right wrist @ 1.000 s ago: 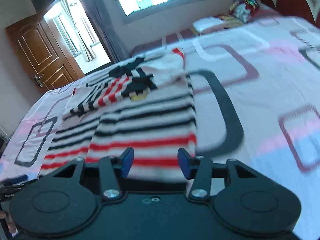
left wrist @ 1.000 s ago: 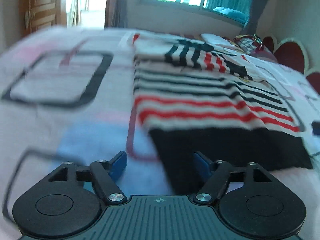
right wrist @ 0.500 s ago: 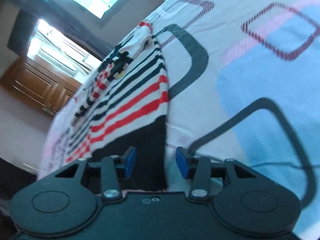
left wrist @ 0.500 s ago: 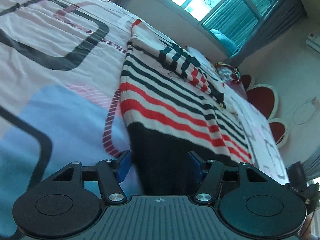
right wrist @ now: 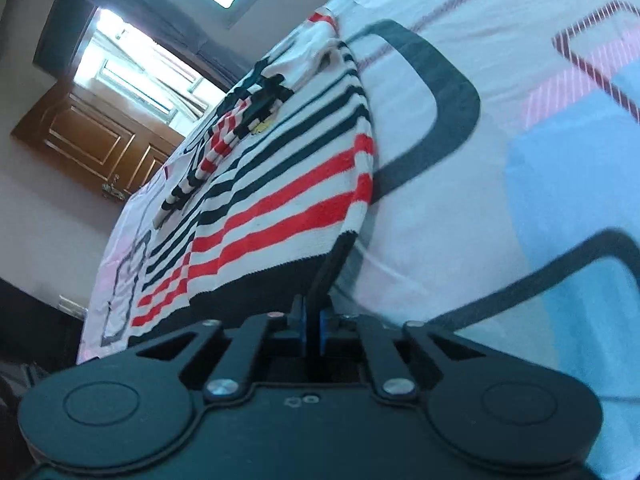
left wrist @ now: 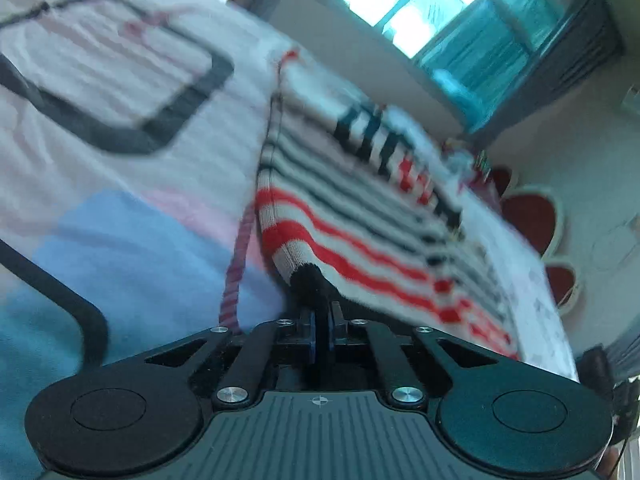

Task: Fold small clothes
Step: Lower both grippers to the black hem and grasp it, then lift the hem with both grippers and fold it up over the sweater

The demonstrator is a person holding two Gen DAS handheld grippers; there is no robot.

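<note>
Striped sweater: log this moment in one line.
left tongs shut on striped sweater hem | right tongs shut on hem | hem corners lifted off bedsheet

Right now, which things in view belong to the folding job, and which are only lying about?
Belong to the job:
striped sweater
left gripper, shut on its black hem
right gripper, shut on the hem

Only there:
patterned bedsheet
wooden door
window

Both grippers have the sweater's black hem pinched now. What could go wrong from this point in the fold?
1. The left gripper and the right gripper each hold only a narrow bite of black hem, so the striped sweater could slip out mid-lift.
2. The sleeves lie loosely folded across the sweater and may slide off as it rises.
3. The hem could drag and wrinkle the bedsheet.
</note>
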